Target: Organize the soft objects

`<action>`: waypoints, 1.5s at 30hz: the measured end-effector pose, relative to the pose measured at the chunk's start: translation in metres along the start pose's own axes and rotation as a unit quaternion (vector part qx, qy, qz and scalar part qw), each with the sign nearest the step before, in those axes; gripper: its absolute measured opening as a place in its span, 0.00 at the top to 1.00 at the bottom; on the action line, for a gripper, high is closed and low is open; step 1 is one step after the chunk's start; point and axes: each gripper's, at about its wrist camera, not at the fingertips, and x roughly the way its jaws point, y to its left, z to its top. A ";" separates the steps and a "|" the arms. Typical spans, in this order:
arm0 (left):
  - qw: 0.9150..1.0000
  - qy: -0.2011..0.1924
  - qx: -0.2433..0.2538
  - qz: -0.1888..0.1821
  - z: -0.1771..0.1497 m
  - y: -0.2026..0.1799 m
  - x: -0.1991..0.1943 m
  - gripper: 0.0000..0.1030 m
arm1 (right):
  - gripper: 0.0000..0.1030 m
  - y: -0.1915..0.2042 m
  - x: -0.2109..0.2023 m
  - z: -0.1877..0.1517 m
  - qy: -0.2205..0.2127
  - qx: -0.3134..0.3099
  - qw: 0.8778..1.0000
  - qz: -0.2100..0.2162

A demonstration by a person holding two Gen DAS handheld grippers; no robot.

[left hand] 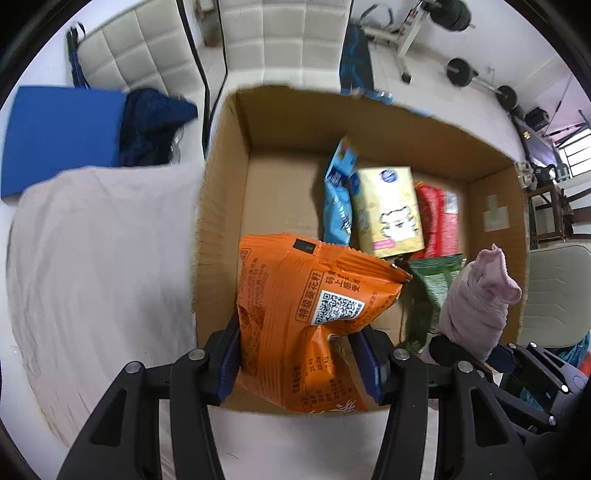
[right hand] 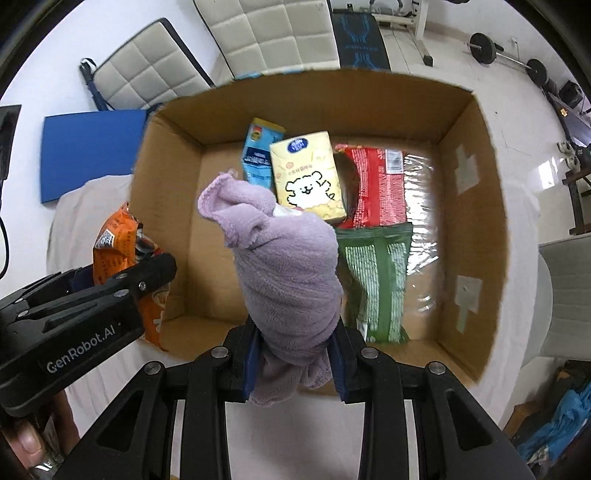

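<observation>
My left gripper (left hand: 299,354) is shut on an orange snack bag (left hand: 306,314), hanging over the near left part of an open cardboard box (left hand: 229,155). My right gripper (right hand: 295,365) is shut on a rolled lilac cloth (right hand: 288,269) above the same box (right hand: 476,206). Inside lie a blue pouch (right hand: 256,158), a yellow tissue pack (right hand: 308,177), a red packet (right hand: 373,184) and a green packet (right hand: 376,280). The lilac cloth (left hand: 476,299) and the right gripper show at the right of the left wrist view. The orange bag (right hand: 118,243) and left gripper (right hand: 92,295) appear at the left of the right wrist view.
The box stands on a surface covered with a pale cloth (left hand: 92,277). A blue pad (left hand: 59,136) and dark blue fabric (left hand: 155,122) lie to the left. White cushioned chairs (right hand: 273,33), a barbell (right hand: 506,55) and a grey seat (right hand: 569,295) surround it.
</observation>
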 end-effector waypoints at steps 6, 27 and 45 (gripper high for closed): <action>0.999 0.038 0.002 -0.010 0.013 -0.003 0.032 0.50 | 0.67 -0.006 0.034 0.012 0.022 0.003 1.000 0.002; 0.999 0.044 0.005 -0.005 0.015 -0.017 0.043 0.40 | 0.37 -0.043 0.053 0.017 0.043 0.009 0.998 -0.038; 0.998 -0.060 -0.015 0.023 -0.020 -0.008 -0.005 0.01 | 0.00 -0.064 0.018 -0.013 0.010 0.023 0.996 -0.081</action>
